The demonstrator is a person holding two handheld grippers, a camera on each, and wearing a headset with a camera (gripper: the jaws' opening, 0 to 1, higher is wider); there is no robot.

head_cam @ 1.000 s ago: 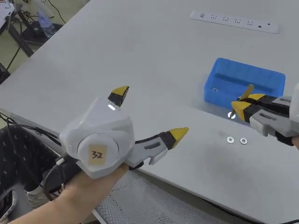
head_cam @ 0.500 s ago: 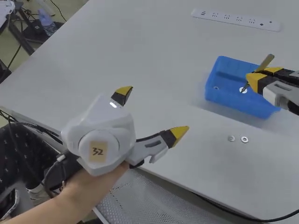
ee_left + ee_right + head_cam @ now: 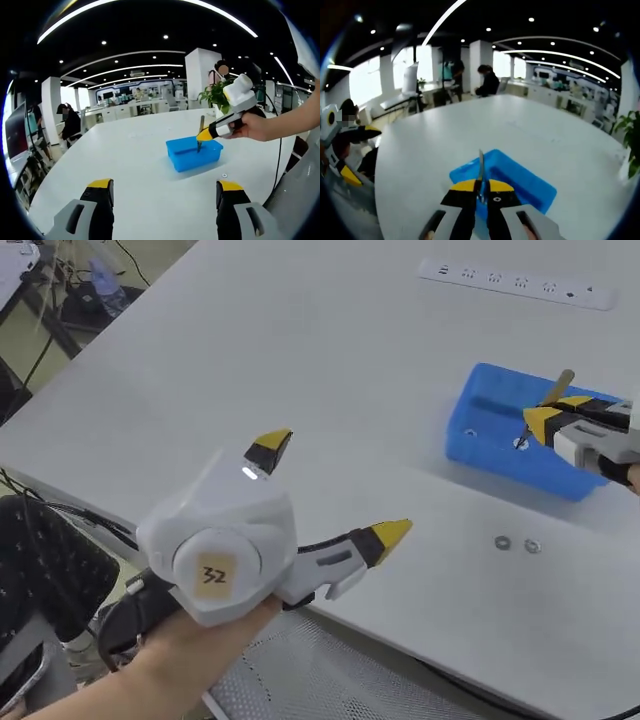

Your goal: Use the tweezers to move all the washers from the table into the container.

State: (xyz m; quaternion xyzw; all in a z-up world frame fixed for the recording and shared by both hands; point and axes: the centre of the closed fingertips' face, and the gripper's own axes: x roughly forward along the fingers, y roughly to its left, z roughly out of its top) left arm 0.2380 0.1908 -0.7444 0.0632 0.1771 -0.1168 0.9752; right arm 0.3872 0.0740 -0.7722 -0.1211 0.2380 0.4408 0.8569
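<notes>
a second ago the right gripper (image 3: 545, 425), clamped on the tweezers (image 3: 556, 388), was low over the worktop (image 3: 300, 340). now the tips dip into the blue container (image 3: 500, 390), apparently delivering a washer. two washers (image 3: 502, 542) remain outside it. the left gripper (image 3: 332, 488) idles, jaws apart.

Your right gripper (image 3: 545, 421) ran off the head view's right edge, so you saw only its yellow tips and a piece of its body. It covered part of the right side of the container (image 3: 490, 405). The tweezers (image 3: 558, 387) vanished between its closed jaws. Their tip, down inside the container, was too small to tell whether anything was pinched there. In the right gripper view the jaws hid the container's near wall. The left gripper (image 3: 332, 487) covered most of your hand, and your forearm was cut off at the bottom edge.
</notes>
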